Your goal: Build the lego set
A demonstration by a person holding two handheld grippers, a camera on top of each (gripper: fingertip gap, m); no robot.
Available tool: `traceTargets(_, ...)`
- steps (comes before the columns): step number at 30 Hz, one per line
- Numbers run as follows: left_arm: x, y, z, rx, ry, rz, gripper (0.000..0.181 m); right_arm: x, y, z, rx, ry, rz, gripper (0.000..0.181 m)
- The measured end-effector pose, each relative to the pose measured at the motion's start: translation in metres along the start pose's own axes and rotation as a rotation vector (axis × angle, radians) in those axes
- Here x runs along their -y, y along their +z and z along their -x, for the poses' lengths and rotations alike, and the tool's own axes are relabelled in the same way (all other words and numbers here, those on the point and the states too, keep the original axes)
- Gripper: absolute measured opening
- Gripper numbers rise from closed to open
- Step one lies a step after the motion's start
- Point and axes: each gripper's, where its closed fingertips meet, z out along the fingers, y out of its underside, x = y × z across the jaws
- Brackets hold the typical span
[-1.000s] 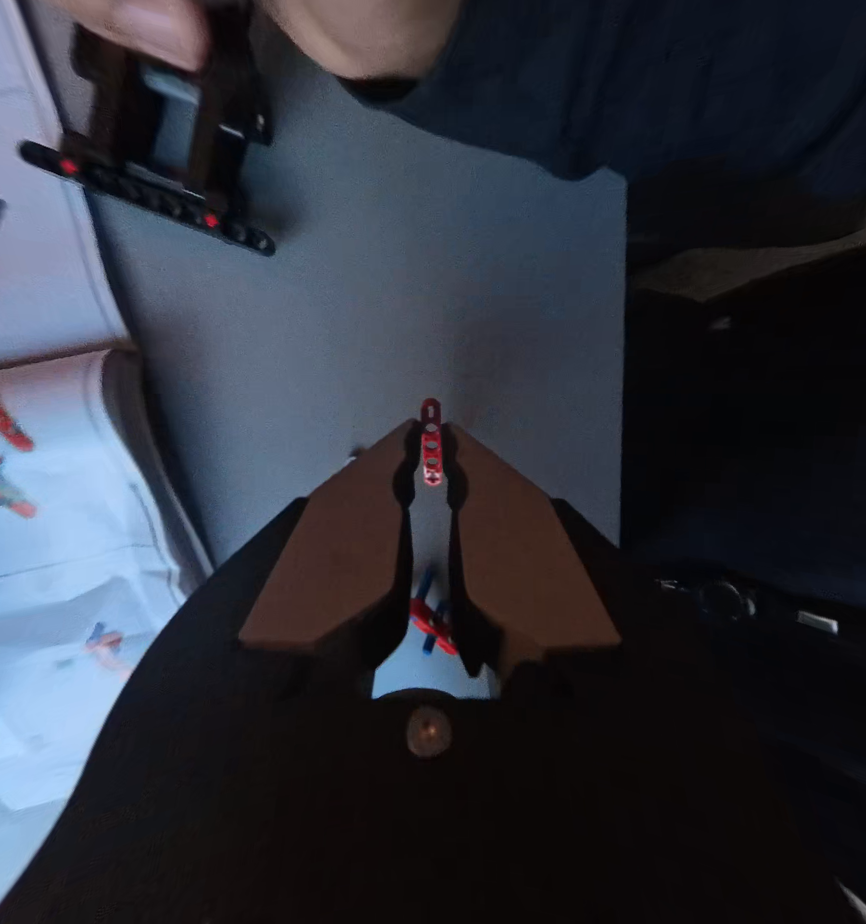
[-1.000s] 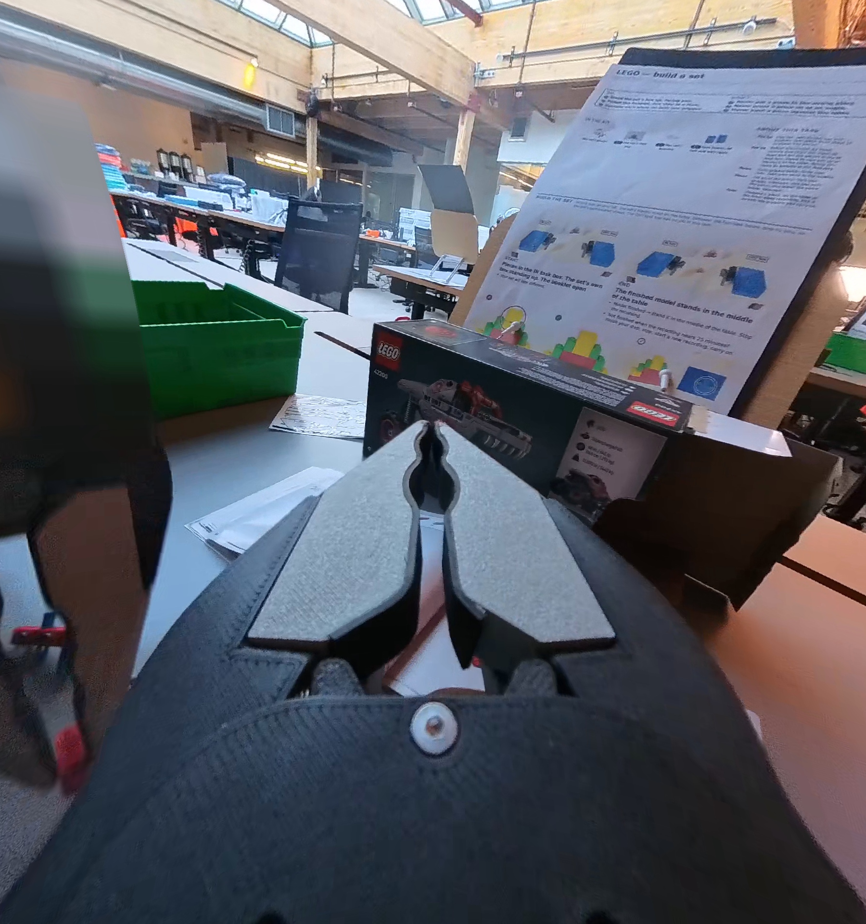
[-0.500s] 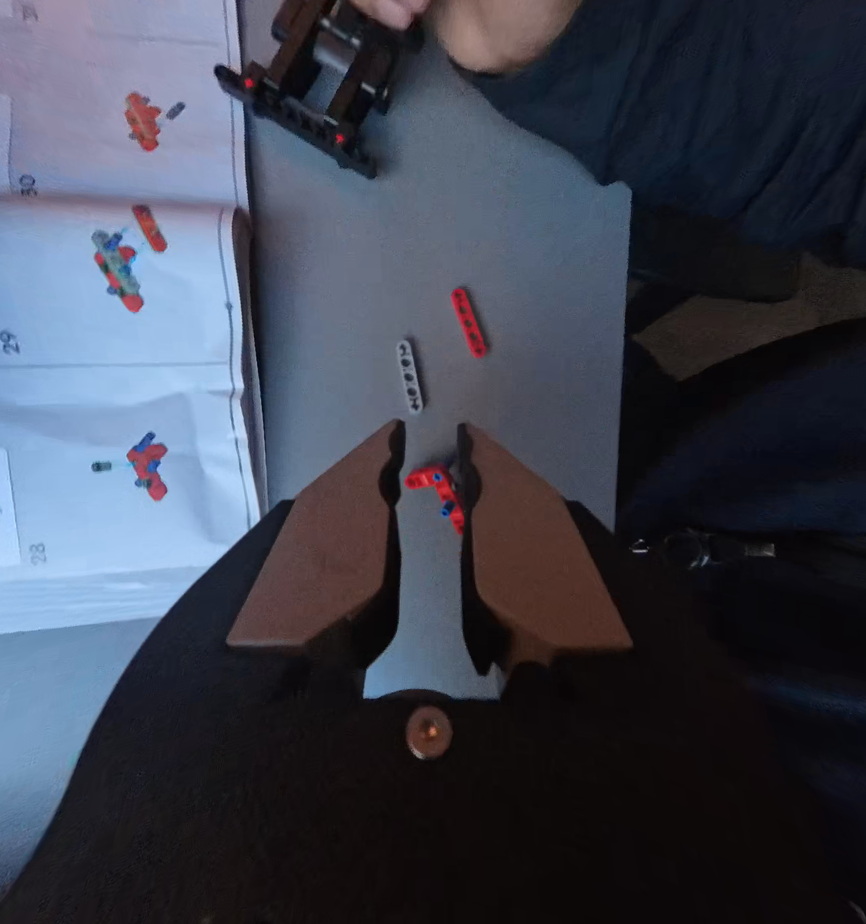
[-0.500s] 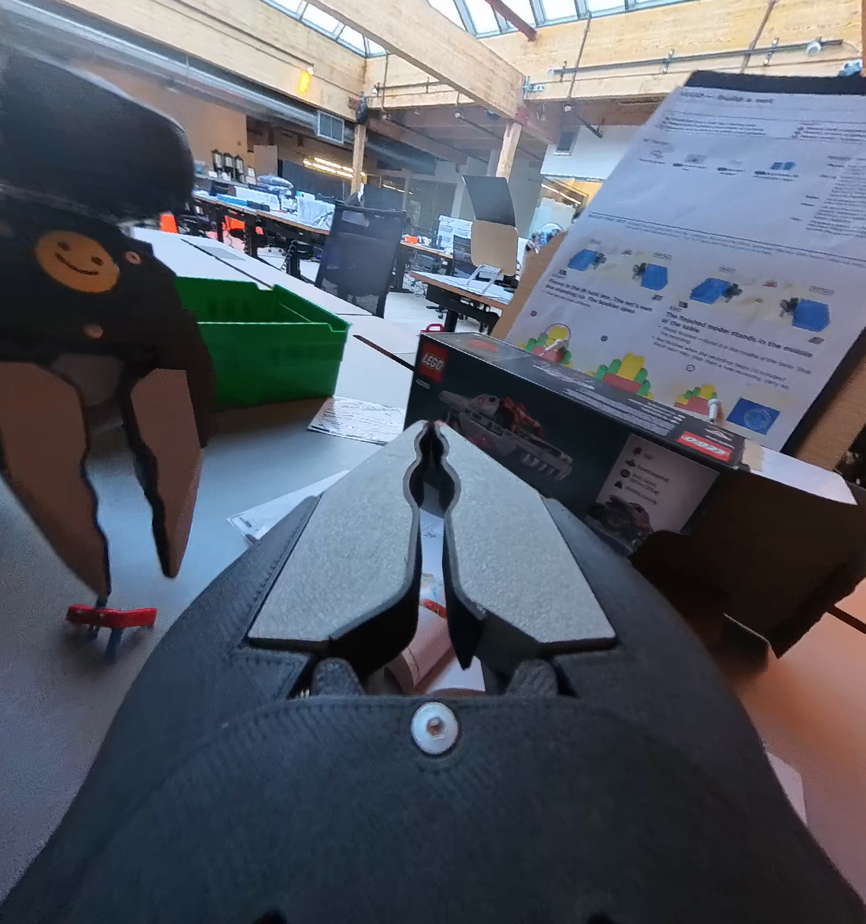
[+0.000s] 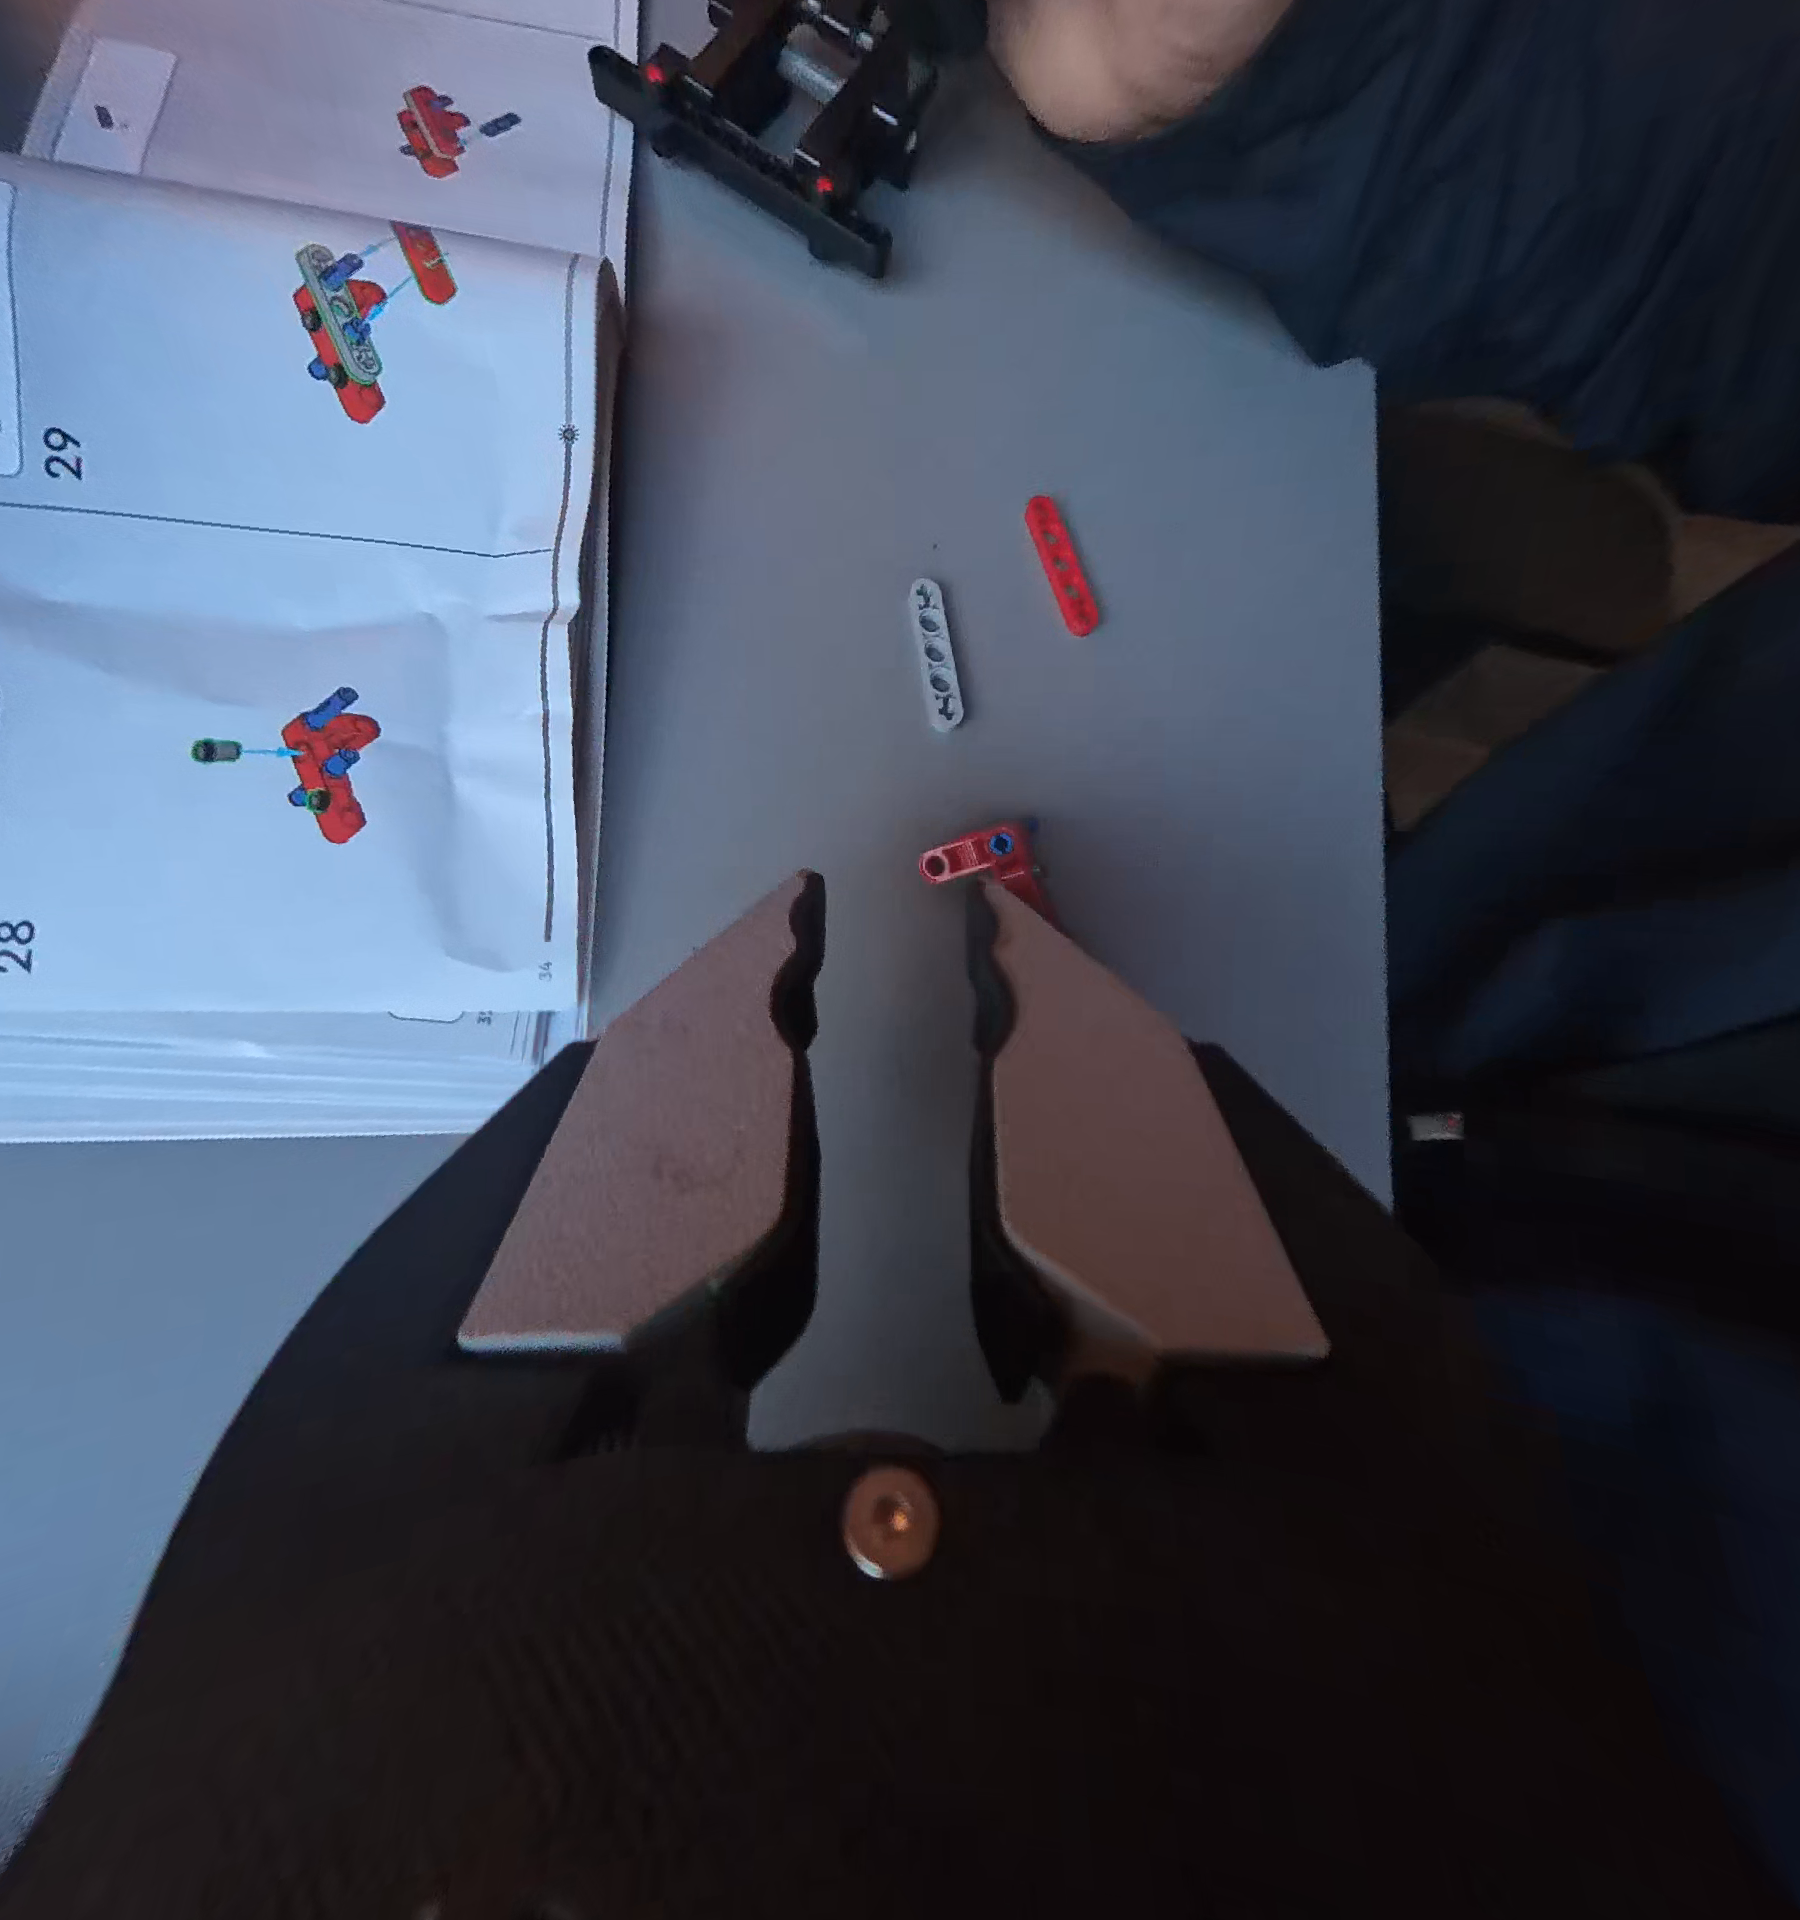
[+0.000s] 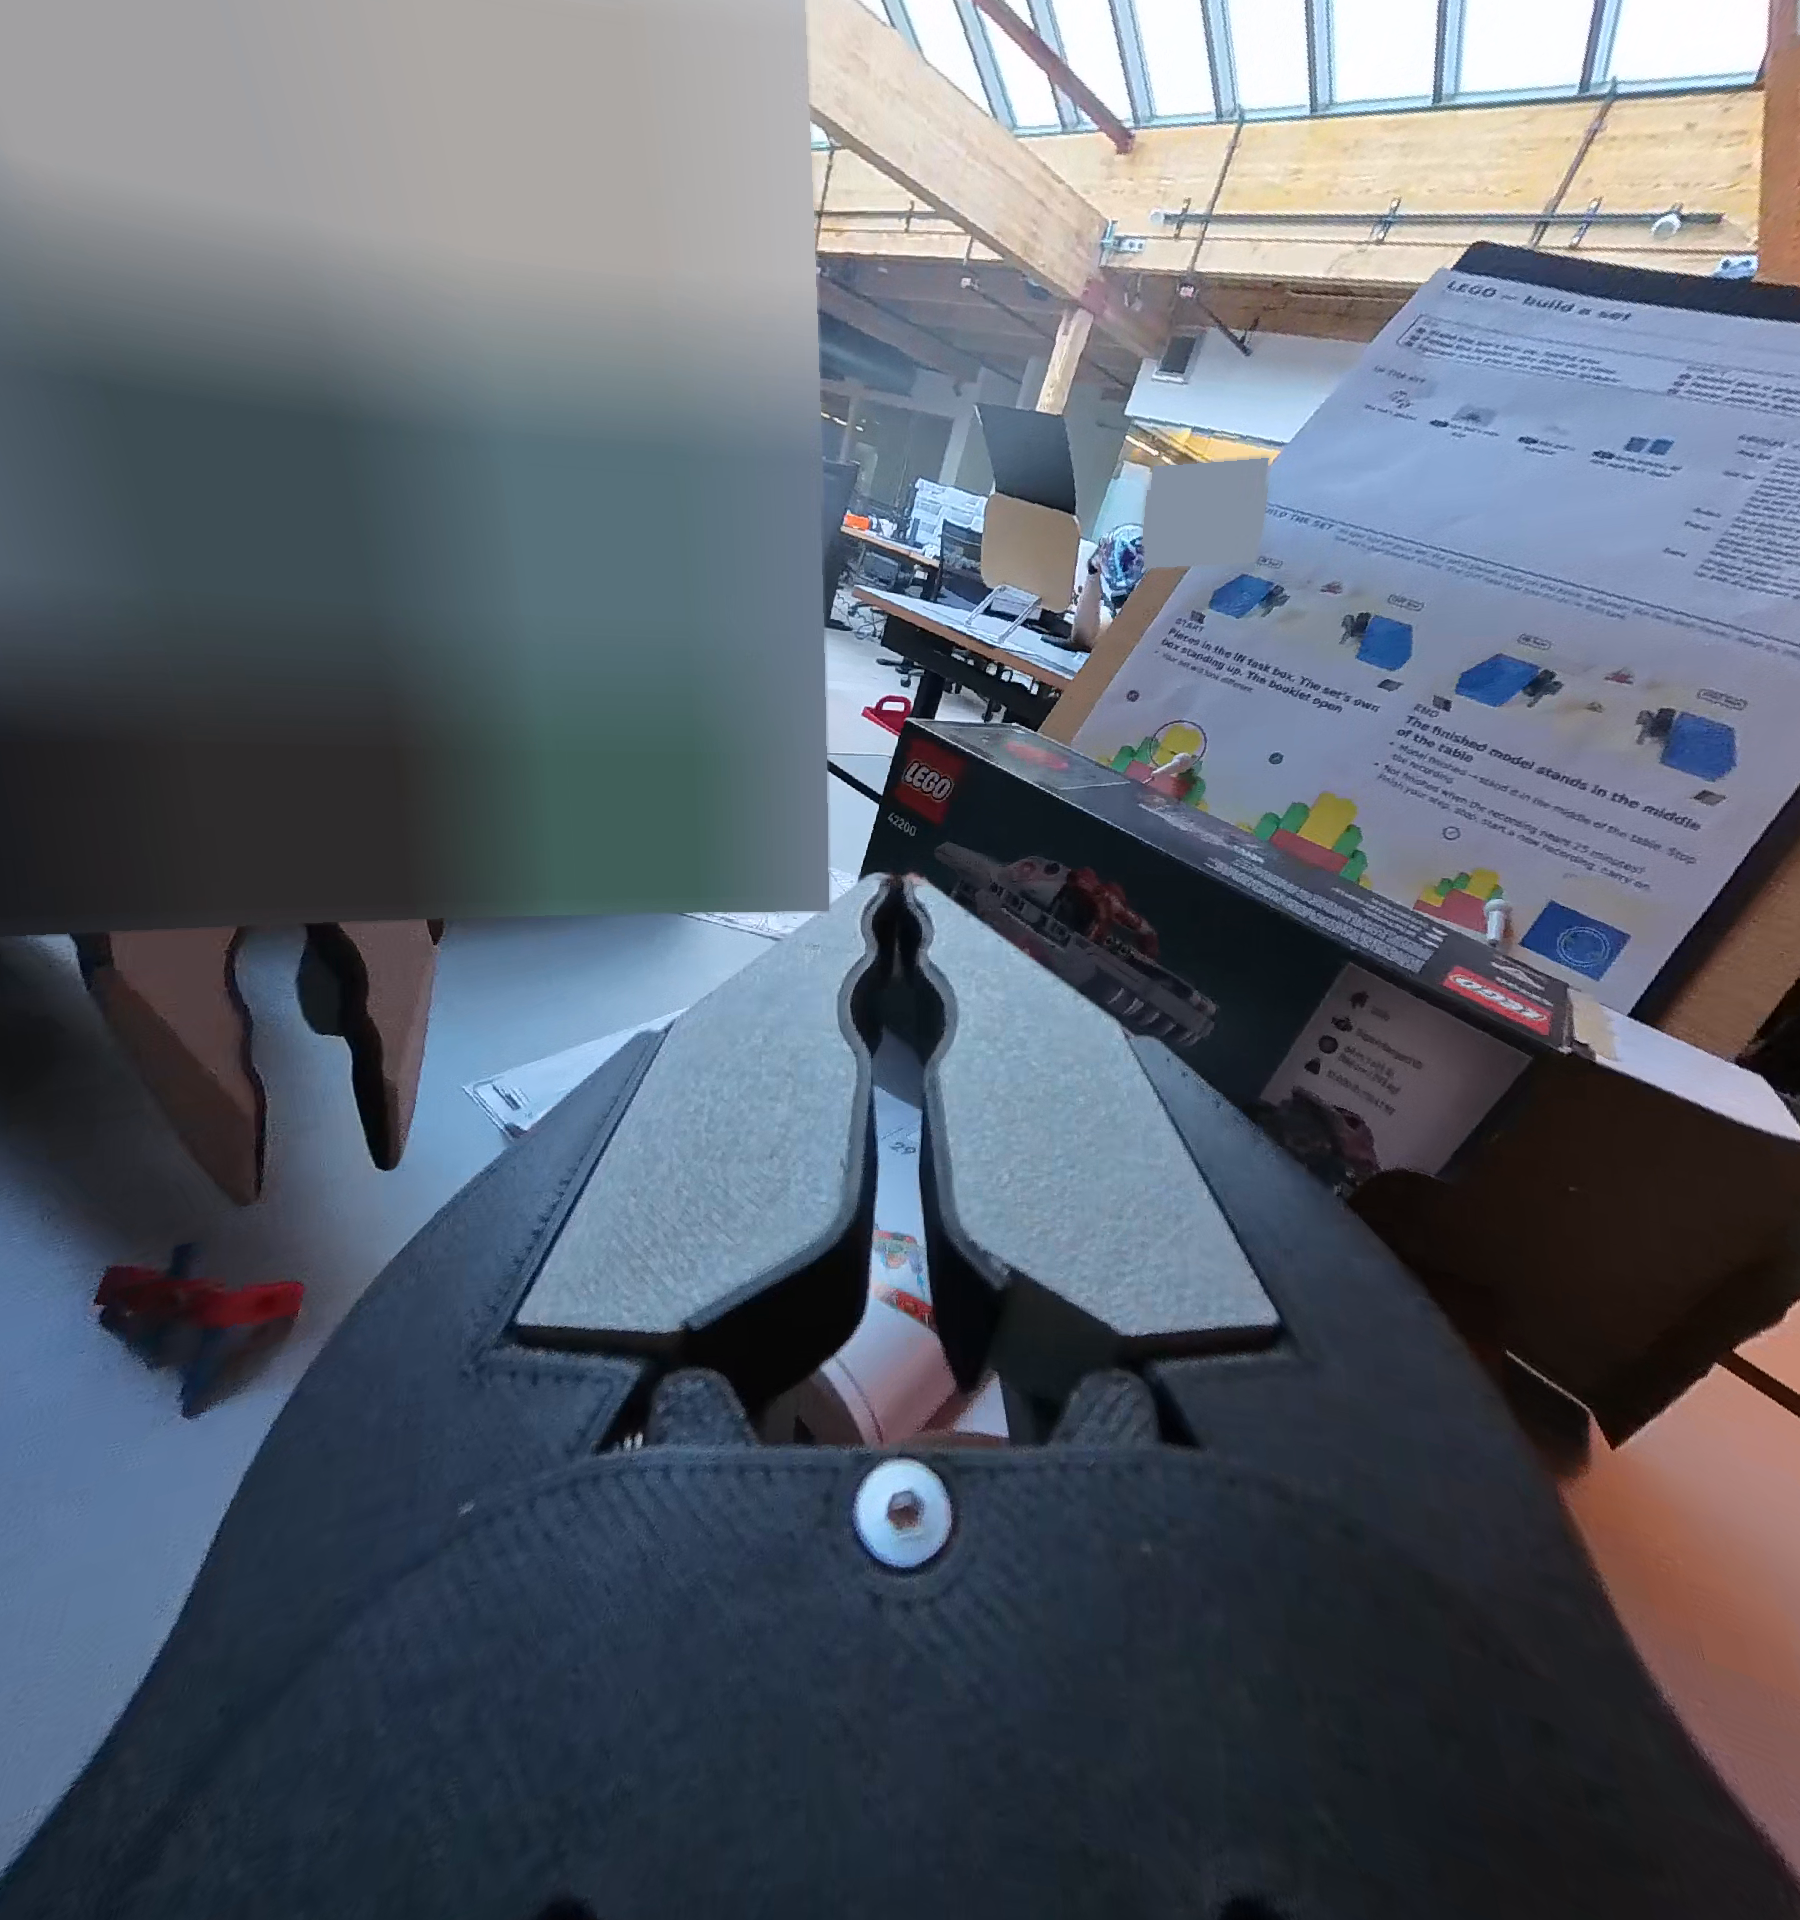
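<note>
The left hand-held gripper (image 5: 894, 902) hangs over the grey tabletop (image 5: 771, 468) with its two fingers spread apart and nothing between them. Just past its right fingertip lies the small red piece with blue pins (image 5: 982, 862), close to the tabletop's near edge where the person sits. A grey beam (image 5: 936, 655) and a red beam (image 5: 1061, 564) lie a little farther on, near each other but apart. The open booklet (image 5: 252, 582) lies along the left side and shows beams going onto a red piece like this one, so I think that small build is the step in hand. The next move likely calls for the left hand-held gripper to slide a bit to the right so the red piece sits between its fingers, then pinch it.

The right hand-held gripper (image 6: 898, 883) has its fingertips pressed together and holds nothing that I can see.

A black frame (image 5: 771, 114) of the model sits at the far side, by a bare hand (image 5: 1104, 62). The set's box (image 6: 1187, 935) and a sheet on a board (image 6: 1498, 623) stand behind. Nothing blocks the red piece.
</note>
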Motion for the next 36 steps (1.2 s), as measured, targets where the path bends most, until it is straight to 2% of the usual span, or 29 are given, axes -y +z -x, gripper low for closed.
traceTargets(1, 0.0, -0.001, 0.001, 0.001, -0.005, -0.007, 0.024, -0.001, 0.002, 0.0, 0.005, 0.0, 0.005, 0.0)
traceTargets(4, -0.003, -0.004, 0.002, 0.012, 0.004, -0.011, 0.025, -0.01, 0.006, 0.002, 0.008, -0.002, 0.043, 0.0)
traceTargets(10, -0.023, -0.001, -0.015, -0.106, 0.008, 0.053, 0.034, -0.004, 0.002, -0.001, -0.019, -0.052, 0.024, 0.0)
traceTargets(14, -0.026, 0.008, -0.025, -0.16, 0.001, 0.069, 0.031, -0.004, 0.0, -0.002, -0.031, -0.081, 0.032, 0.0)
traceTargets(19, -0.024, 0.012, -0.025, -0.16, -0.008, 0.057, 0.024, -0.01, 0.001, 0.001, -0.023, -0.127, 0.057, 0.0)
traceTargets(24, -0.024, 0.015, -0.033, -0.283, -0.107, 0.038, 0.007, -0.029, 0.009, 0.023, 0.139, -0.111, 0.127, 0.0)
traceTargets(31, -0.023, 0.015, -0.029, -0.291, -0.14, 0.028, 0.005, -0.053, 0.007, 0.078, 0.449, -0.076, 0.241, 0.006)
traceTargets(36, -0.011, 0.008, -0.015, -0.281, -0.212, -0.057, 0.005, -0.069, 0.007, 0.085, 0.481, -0.09, 0.309, 0.008)
